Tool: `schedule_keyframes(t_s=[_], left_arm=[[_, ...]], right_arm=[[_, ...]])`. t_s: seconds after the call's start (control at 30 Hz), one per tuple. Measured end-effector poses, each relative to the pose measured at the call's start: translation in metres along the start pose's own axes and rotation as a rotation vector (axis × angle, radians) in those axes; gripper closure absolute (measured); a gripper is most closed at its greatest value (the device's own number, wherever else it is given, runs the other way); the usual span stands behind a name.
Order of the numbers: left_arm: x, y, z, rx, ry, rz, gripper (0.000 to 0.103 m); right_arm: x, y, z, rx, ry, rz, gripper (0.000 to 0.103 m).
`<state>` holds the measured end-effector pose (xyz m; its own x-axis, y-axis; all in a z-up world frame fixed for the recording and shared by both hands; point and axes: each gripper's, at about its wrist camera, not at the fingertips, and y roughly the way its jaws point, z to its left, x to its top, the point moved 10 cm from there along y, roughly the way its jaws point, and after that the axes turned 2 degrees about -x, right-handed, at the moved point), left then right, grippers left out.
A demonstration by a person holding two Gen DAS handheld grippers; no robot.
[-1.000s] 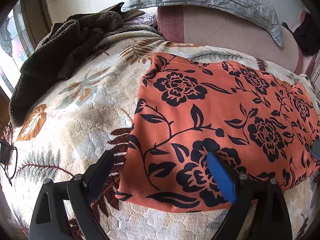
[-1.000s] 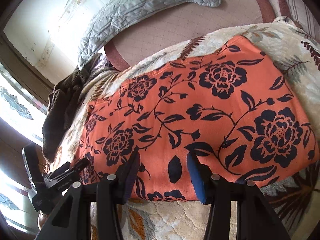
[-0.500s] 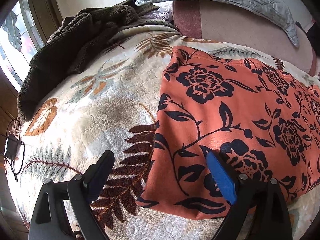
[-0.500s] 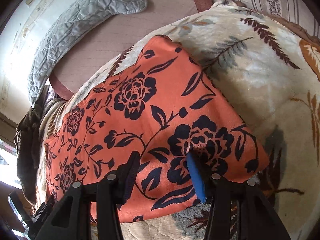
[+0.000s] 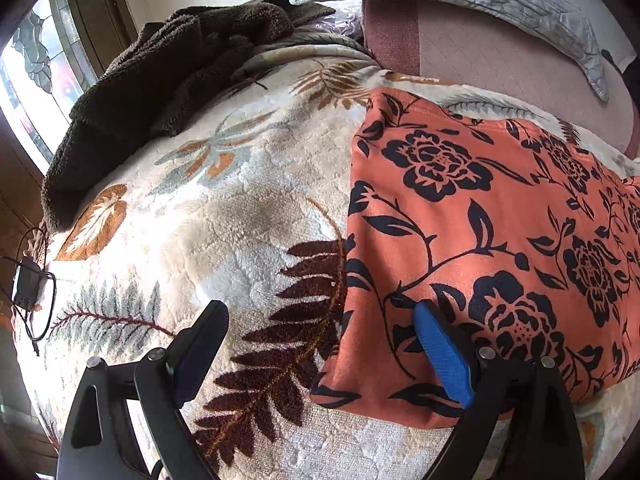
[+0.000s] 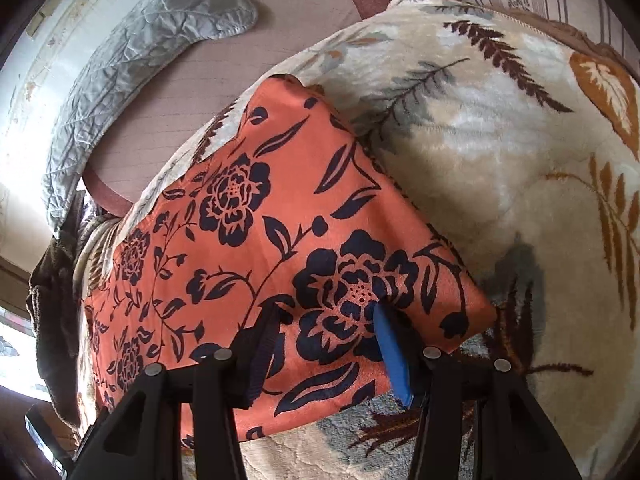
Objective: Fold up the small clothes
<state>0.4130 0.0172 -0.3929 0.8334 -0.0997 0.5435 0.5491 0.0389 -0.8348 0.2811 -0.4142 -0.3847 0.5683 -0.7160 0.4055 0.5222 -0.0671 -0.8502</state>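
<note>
The orange flowered garment (image 5: 480, 216) lies flat on the bed's leaf-print blanket (image 5: 224, 216), looking already folded into a neat rectangle; at most another fold remains. Left tongs (image 5: 320, 344) and right tongs (image 6: 324, 340) hover at its near corners, both spread, holding nothing.

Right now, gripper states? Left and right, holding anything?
Left gripper: open, empty, at the near-left corner of the orange floral garment.
Right gripper: open, empty, over the garment's near-right corner.
</note>
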Motion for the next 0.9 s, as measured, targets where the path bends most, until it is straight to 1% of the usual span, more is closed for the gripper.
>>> schedule_keyframes(t_s=[0.07, 0.13, 0.3, 0.43, 0.53, 0.63, 0.8, 0.9], left_arm=[[0.002, -0.002, -0.002, 0.0, 0.011, -0.006, 0.009], [0.001, -0.003, -0.004, -0.01, 0.017, -0.003, 0.009], [0.001, -0.009, -0.001, -0.027, 0.0, -0.007, 0.01], [0.003, -0.013, 0.002, -0.039, -0.021, -0.009, 0.01], [0.004, -0.014, 0.003, -0.044, -0.022, -0.015, 0.01], [0.004, -0.016, 0.005, -0.048, -0.028, -0.016, 0.01], [0.006, -0.018, 0.009, -0.055, -0.045, -0.024, 0.01], [0.006, -0.016, 0.01, -0.046, -0.042, -0.022, 0.01]], right_arm=[[-0.001, -0.004, 0.003, -0.007, -0.017, -0.009, 0.05], [-0.001, -0.008, 0.003, 0.01, -0.011, -0.013, 0.05], [-0.004, -0.034, 0.001, 0.088, 0.022, -0.039, 0.05], [-0.008, -0.051, -0.003, 0.158, 0.071, -0.031, 0.047], [-0.016, -0.05, -0.006, 0.214, 0.136, 0.011, 0.046], [-0.025, -0.049, -0.006, 0.243, 0.178, 0.042, 0.046], [-0.038, -0.041, -0.003, 0.262, 0.195, 0.08, 0.046], [-0.037, -0.04, 0.001, 0.273, 0.183, 0.068, 0.046]])
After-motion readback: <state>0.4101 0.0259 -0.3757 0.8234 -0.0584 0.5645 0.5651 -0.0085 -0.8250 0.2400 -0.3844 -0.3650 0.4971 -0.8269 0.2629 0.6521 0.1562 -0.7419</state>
